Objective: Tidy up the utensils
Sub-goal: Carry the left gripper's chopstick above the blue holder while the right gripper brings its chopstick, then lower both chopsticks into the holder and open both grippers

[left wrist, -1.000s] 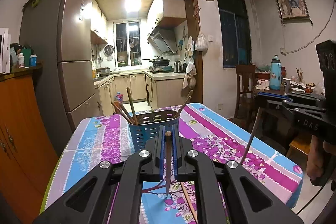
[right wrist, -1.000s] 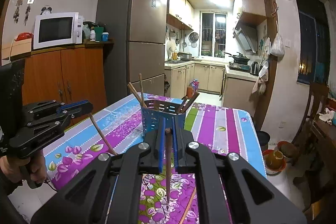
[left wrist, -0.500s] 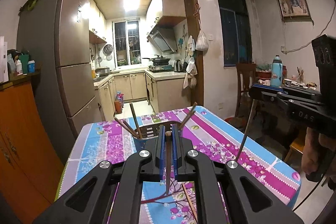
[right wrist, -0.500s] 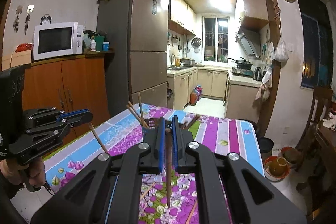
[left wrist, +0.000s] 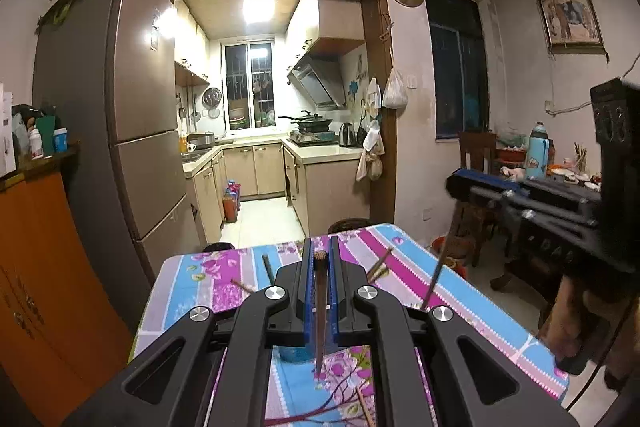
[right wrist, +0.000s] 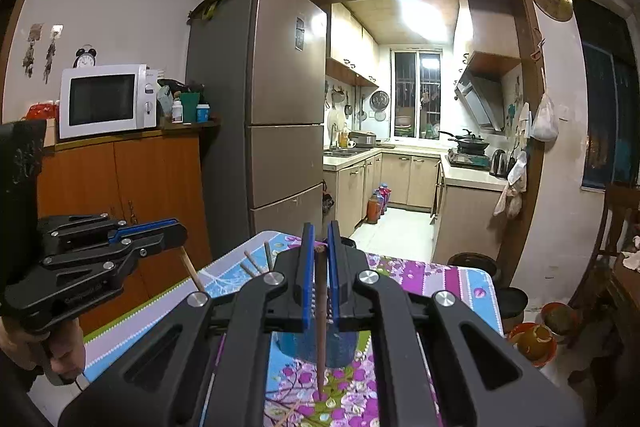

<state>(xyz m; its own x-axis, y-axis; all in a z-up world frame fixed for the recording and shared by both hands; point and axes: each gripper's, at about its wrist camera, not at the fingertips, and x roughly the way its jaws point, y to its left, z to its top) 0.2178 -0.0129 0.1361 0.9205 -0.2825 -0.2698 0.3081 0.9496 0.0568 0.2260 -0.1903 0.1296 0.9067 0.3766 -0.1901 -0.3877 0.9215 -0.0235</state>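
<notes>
Holding one chopstick [left wrist: 320, 301] upright, the left gripper [left wrist: 320, 259] stayed clamped; the right gripper [right wrist: 320, 251] likewise pinched another chopstick [right wrist: 320, 315]. Both hung above the blue holder [right wrist: 316, 347] near the tabletop's [left wrist: 192, 283] middle. Releasing off-centre could drop either beside it.

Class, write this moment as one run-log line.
left tongs: shut on chopstick | right tongs: shut on chopstick | holder: blue, below, on table
</notes>
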